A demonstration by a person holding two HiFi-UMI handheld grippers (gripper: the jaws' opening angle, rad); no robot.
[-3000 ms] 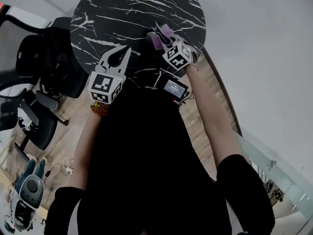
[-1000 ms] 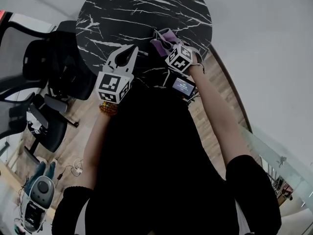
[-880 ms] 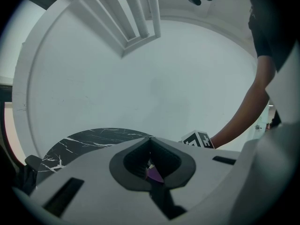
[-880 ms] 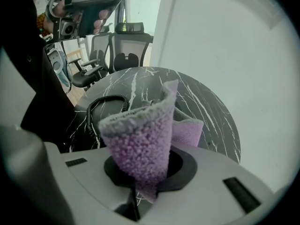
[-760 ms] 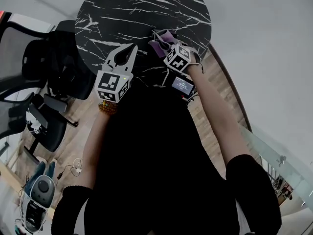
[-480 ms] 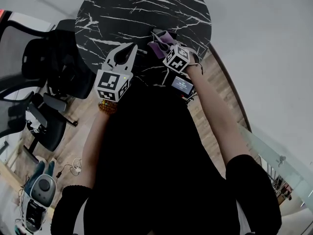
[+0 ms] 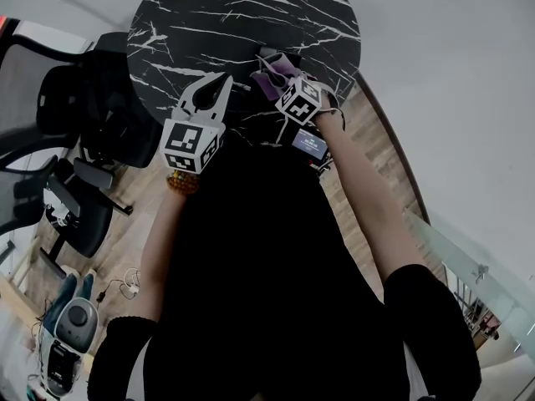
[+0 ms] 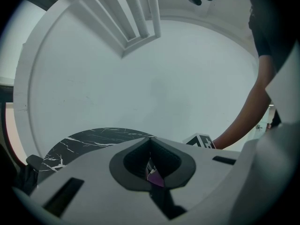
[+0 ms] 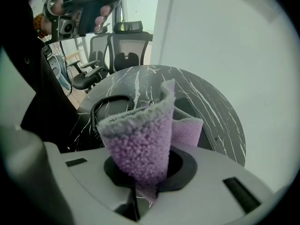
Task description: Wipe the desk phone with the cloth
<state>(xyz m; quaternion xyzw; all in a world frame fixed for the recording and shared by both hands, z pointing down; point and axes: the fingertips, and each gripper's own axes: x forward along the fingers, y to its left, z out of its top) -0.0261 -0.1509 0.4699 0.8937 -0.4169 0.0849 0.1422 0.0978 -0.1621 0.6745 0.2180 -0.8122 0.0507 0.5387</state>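
A purple fluffy cloth [image 7: 272, 72] [image 9: 136, 139] sticks up out of my right gripper [image 7: 277, 80] [image 9: 152, 158], which is shut on it over the near side of the round black marble table [image 7: 251, 15] [image 9: 211, 111]. The black desk phone barely stands out against the dark top. Its coiled cord [image 9: 110, 101] lies left of the cloth, and a small lit screen [image 7: 309, 144] shows below the right gripper. My left gripper [image 7: 224, 80] [image 8: 150, 140] hovers just left of the right one, shut and holding nothing. A sliver of purple shows through its hollow.
Black office chairs [image 7: 92, 115] [image 9: 126, 50] stand left of the table on the wooden floor. A white wall curves round the table's far and right sides. A grey floor appliance [image 7: 63, 341] sits at the lower left, and a glass panel [image 7: 468, 266] at the right.
My right gripper and the cloth have shifted slightly left over the phone. The left gripper has hardly moved and stays shut.
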